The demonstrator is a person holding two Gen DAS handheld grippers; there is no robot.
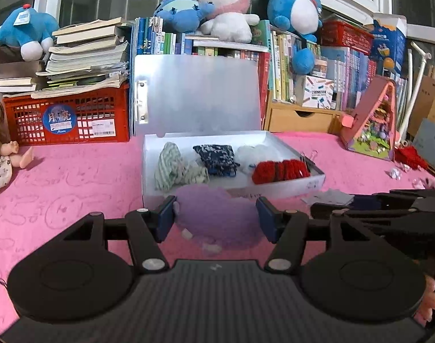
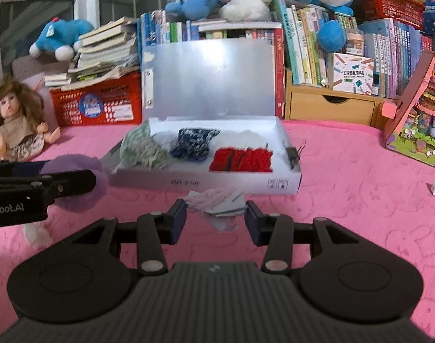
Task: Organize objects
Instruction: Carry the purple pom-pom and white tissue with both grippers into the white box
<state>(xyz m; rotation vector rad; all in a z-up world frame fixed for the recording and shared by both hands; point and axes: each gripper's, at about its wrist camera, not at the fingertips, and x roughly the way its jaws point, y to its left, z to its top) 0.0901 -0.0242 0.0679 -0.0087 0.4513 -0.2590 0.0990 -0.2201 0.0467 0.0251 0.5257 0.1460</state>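
L gripper (image 1: 216,218) clamps purple pompom (image 1: 217,217); R gripper (image 2: 216,218) clamps pale cloth (image 2: 220,204).

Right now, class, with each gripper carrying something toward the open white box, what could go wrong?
1. The purple fluffy item bulges beyond the left gripper; its dangling tags could snag the box's front wall.
2. The pale cloth hangs loosely in the right gripper and might slip out.
3. The white box is already crowded, so the red yarn could get shoved aside.
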